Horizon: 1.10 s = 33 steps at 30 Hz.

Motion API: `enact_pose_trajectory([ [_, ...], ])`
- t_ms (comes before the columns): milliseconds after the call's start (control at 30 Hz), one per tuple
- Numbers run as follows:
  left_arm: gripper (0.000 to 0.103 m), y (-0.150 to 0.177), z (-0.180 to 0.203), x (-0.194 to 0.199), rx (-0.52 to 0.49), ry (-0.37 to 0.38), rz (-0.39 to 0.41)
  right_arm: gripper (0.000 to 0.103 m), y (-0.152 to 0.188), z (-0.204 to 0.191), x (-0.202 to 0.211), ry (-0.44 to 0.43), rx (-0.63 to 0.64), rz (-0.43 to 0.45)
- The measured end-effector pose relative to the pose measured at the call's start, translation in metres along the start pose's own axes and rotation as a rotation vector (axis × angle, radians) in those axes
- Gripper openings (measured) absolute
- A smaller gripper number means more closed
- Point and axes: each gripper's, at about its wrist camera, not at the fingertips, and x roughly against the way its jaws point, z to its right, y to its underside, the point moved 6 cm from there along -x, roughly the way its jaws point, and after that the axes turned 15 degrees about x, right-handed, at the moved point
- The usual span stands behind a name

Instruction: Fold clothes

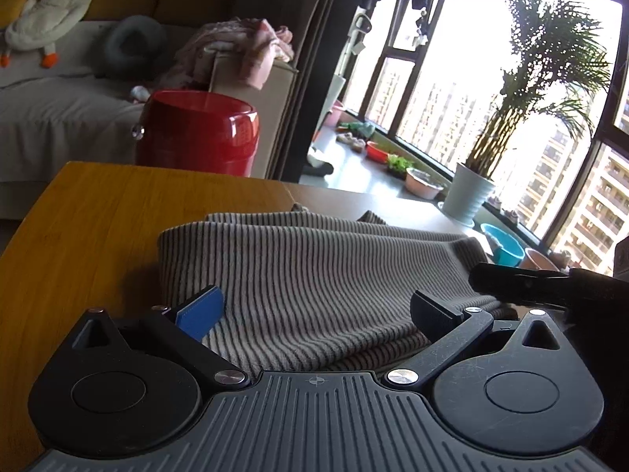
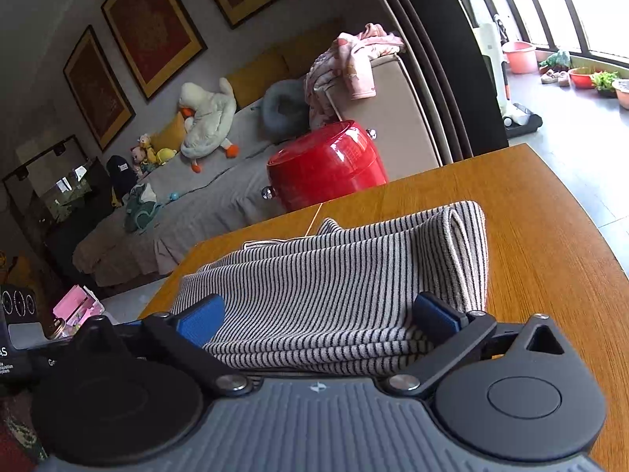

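The left view looks toward big windows (image 1: pixel 452 78) with a tall palm (image 1: pixel 550 78) in a white pot (image 1: pixel 469 192), and bowls along the sill. The right view does not show the palm. It shows 3 framed pictures (image 2: pixel 151 25) on the wall and small toys (image 2: pixel 149 151) on the sofa (image 2: pixel 204 204). Both views show the red bin (image 1: pixel 196 133), the white duck toy (image 1: pixel 47 11) and pink clothes (image 1: pixel 243 45) on the sofa arm.

The striped shirt (image 1: pixel 306 275) lies folded in layers on the wooden table (image 1: pixel 90 228). In the right view its far right end (image 2: pixel 464 251) is a rounded fold that stands up a little.

The left tongs (image 1: pixel 314 314) are spread wide. The near edge of the shirt lies between the 2 fingers. The blue pad (image 1: pixel 200 312) is over the shirt's left part, and the other finger is over its right part. I cannot tell if they touch the cloth.

The right tongs (image 2: pixel 318 314) are spread wide too, with the shirt's near edge between them. In the left view, a black finger of the right tongs (image 1: pixel 511 285) pokes in from the right, just over the shirt's right end. Neither pair pinches the shirt.
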Motion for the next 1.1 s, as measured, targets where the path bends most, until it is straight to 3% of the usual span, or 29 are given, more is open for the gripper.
enact_pose_trajectory([
  [267,0.103,0.002,0.001,0.000,0.002,-0.005,0.000,0.103,-0.001,0.005,-0.002,-0.039,-0.049,-0.019],
  [467,0.103,0.003,0.000,0.001,-0.004,-0.010,-0.010,0.103,-0.007,-0.002,-0.005,-0.001,-0.021,-0.071],
  [567,0.103,0.004,0.001,0.000,-0.012,-0.017,-0.013,0.102,-0.024,0.001,0.009,0.028,-0.040,-0.023],
  [667,0.103,0.004,0.002,0.001,-0.015,-0.022,-0.014,0.085,-0.037,0.002,0.019,0.154,0.115,-0.014],
  [733,0.103,0.005,0.003,0.001,-0.020,-0.027,-0.015,0.065,-0.029,0.008,0.012,0.213,0.163,-0.086],
  [800,0.103,0.006,0.003,0.002,-0.020,-0.027,-0.015,0.062,-0.015,0.017,0.004,0.262,0.185,-0.168],
  [1033,0.103,0.000,0.000,0.006,-0.021,0.002,-0.074,0.071,-0.001,0.029,-0.004,0.267,0.162,-0.185],
  [1100,0.103,-0.015,-0.008,0.020,0.054,0.035,-0.062,0.071,0.001,0.031,-0.004,0.259,0.149,-0.181],
])
